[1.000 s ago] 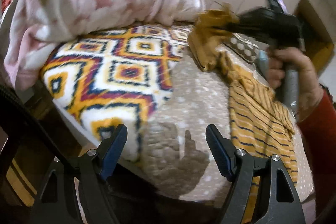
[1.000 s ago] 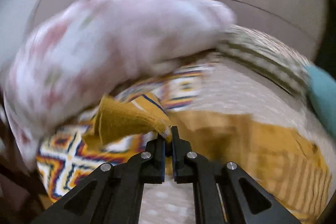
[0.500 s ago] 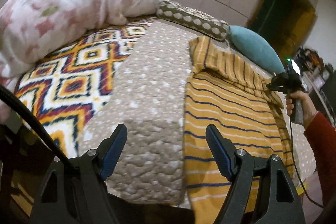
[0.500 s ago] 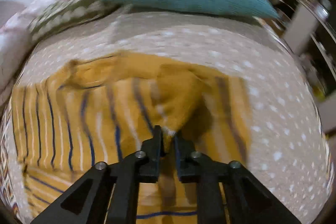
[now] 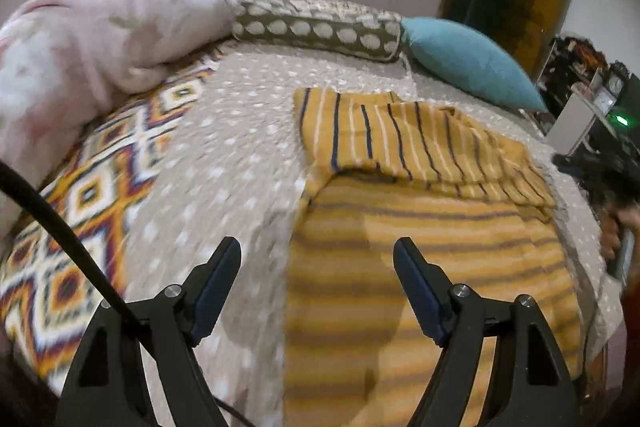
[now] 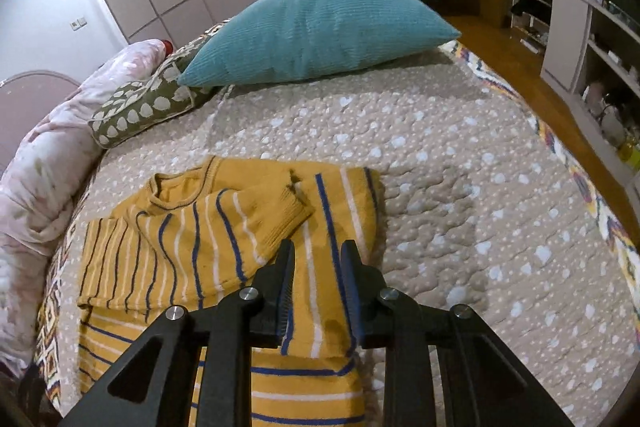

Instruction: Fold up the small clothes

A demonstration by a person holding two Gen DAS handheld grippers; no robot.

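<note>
A mustard-yellow sweater with blue and white stripes (image 5: 420,227) lies flat on the bed, both sleeves folded across its chest. In the right wrist view the sweater (image 6: 192,243) shows its collar and a sleeve cuff lying loose on top. My left gripper (image 5: 318,267) is open and empty above the sweater's lower left edge. My right gripper (image 6: 318,267) is open a little and empty, just above the folded sleeve; it also shows at the right edge of the left wrist view (image 5: 592,167).
The bed has a beige dotted quilt (image 6: 460,187). A teal pillow (image 6: 320,27), a green patterned bolster (image 6: 148,107) and a pink blanket heap (image 5: 100,47) lie at the head. A geometric blanket (image 5: 80,227) lies left. Shelves (image 6: 592,27) stand beyond the bed.
My right gripper carried the sleeve across the sweater, let it go and opened. My left gripper moved right, over the sweater's lower edge.
</note>
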